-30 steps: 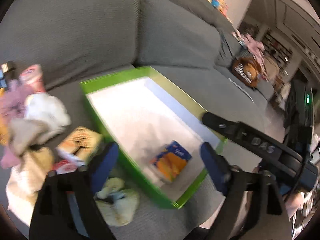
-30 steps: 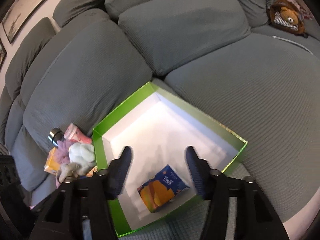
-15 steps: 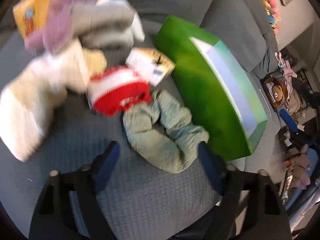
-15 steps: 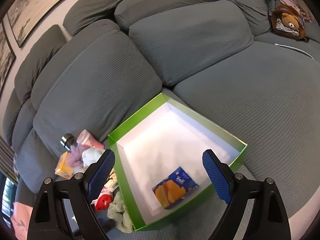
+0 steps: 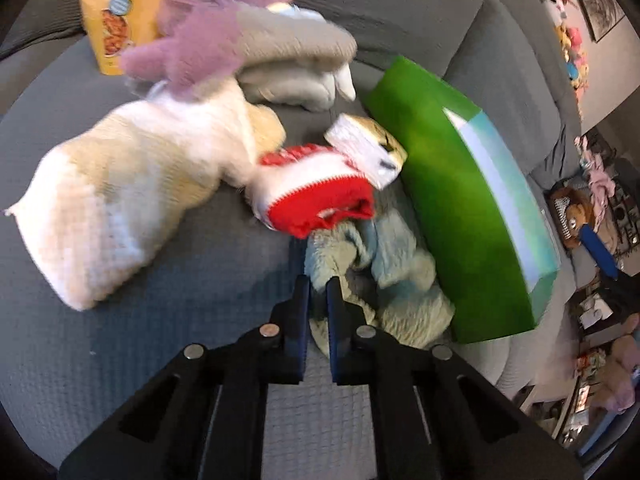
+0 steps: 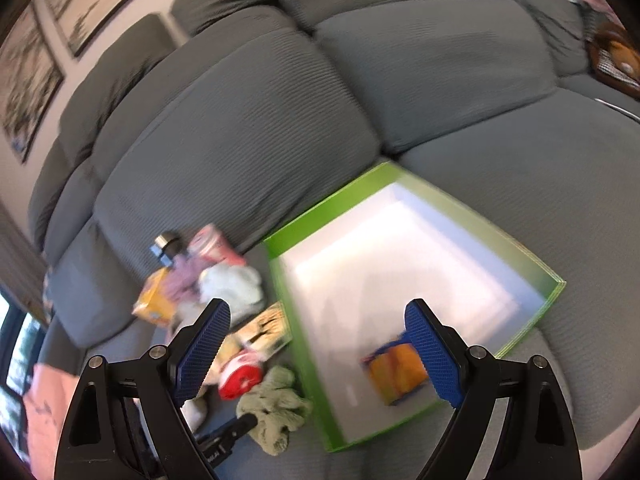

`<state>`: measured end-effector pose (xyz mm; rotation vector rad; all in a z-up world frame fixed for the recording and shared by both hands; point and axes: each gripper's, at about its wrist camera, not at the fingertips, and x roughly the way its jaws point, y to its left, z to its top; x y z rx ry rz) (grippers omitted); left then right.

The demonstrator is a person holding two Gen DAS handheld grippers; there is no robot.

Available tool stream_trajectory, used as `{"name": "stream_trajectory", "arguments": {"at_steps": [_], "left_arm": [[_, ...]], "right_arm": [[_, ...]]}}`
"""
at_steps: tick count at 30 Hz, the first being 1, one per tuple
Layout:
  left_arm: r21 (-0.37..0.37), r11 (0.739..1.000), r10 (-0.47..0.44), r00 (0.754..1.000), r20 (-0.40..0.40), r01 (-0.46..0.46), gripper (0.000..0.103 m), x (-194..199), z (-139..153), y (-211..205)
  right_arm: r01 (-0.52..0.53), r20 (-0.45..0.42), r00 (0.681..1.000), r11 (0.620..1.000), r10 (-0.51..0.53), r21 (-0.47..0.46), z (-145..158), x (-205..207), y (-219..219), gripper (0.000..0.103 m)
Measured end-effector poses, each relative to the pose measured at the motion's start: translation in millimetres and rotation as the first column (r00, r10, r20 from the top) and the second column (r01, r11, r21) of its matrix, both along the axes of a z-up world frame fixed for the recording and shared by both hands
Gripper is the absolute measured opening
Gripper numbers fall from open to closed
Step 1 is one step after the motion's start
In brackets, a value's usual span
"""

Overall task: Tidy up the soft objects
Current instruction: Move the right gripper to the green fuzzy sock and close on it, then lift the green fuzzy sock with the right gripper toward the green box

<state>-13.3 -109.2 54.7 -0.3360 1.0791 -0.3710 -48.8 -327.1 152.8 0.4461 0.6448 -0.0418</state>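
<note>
My left gripper point(image 5: 318, 280) is shut on the pale green fuzzy sock point(image 5: 384, 276), which lies on the grey sofa beside the green box point(image 5: 460, 200). The sock also shows in the right wrist view point(image 6: 276, 408) with the left gripper on its lower left edge. A red and white sock point(image 5: 316, 188), a cream sock point(image 5: 132, 184), a grey sock point(image 5: 288, 44) and a purple fuzzy item point(image 5: 192, 48) lie in a pile behind it. My right gripper point(image 6: 320, 356) is open and empty, high above the green box point(image 6: 556, 292).
An orange and blue packet point(image 6: 396, 368) lies inside the white-lined box. An orange packet point(image 5: 116, 20), a small patterned box point(image 5: 372, 148), a pink cup point(image 6: 212, 244) and a bottle point(image 6: 166, 244) sit among the pile. Grey sofa back cushions rise behind.
My left gripper swung from the box to the pile, went down and shut on the pale green sock. My right gripper opened wide and shifted its view left.
</note>
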Motion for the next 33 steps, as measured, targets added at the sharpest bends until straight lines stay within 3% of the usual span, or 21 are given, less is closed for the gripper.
{"name": "stream_trajectory", "arguments": {"at_steps": [4, 8, 11, 14, 19, 21, 22, 26, 28, 29, 30, 33], "left_arm": [[0.018, 1.0, 0.022, 0.997, 0.071, -0.024, 0.006, -8, 17, 22], [0.037, 0.999, 0.035, 0.995, 0.094, -0.039, 0.006, -15, 21, 48], [0.122, 0.986, 0.093, 0.986, 0.136, -0.11, 0.006, -20, 20, 58], [0.096, 0.987, 0.122, 0.987, 0.103, -0.132, 0.006, -19, 12, 76], [0.063, 0.987, 0.143, 0.988, 0.061, -0.147, 0.011, -23, -1, 91], [0.043, 0.99, 0.133, 0.99, 0.038, -0.134, 0.03, -26, -5, 93], [0.032, 0.99, 0.133, 0.991, 0.033, -0.134, 0.034, -32, -5, 90], [-0.051, 0.988, 0.145, 0.989, 0.012, -0.145, 0.039, -43, -9, 94], [-0.07, 0.988, 0.135, 0.991, -0.008, -0.135, 0.032, -43, -14, 90], [-0.068, 0.99, 0.124, 0.992, -0.013, -0.125, 0.015, -43, -16, 88], [-0.074, 0.992, 0.102, 0.994, -0.023, -0.104, 0.005, -42, -20, 84], [-0.078, 0.99, 0.114, 0.994, -0.007, -0.114, 0.004, -42, -24, 79]], "right_arm": [[-0.133, -0.019, 0.991, 0.991, 0.133, -0.019, -1, 11, 36, 0.09], [-0.262, -0.089, 0.962, 0.965, 0.259, -0.027, -14, 27, 74, 0.09], [-0.358, -0.154, 0.923, 0.934, 0.352, -0.012, -31, 38, 100, 0.09], [-0.419, -0.239, 0.881, 0.908, 0.408, 0.006, -57, 48, 124, 0.088], [-0.464, -0.355, 0.812, 0.881, 0.464, 0.092, -97, 62, 149, 0.07], [-0.465, -0.374, 0.806, 0.882, 0.459, 0.08, -106, 60, 155, 0.065], [-0.461, -0.387, 0.805, 0.885, 0.45, 0.071, -110, 61, 157, 0.061], [-0.46, -0.423, 0.791, 0.886, 0.442, 0.065, -125, 58, 165, 0.046], [-0.459, -0.426, 0.792, 0.887, 0.438, 0.059, -129, 58, 168, 0.034], [-0.456, -0.424, 0.794, 0.888, 0.436, 0.06, -130, 57, 169, 0.034], [-0.455, -0.413, 0.797, 0.888, 0.441, 0.07, -131, 56, 169, 0.033], [-0.469, -0.401, 0.776, 0.87, 0.487, 0.15, -137, 58, 170, 0.027]]}}
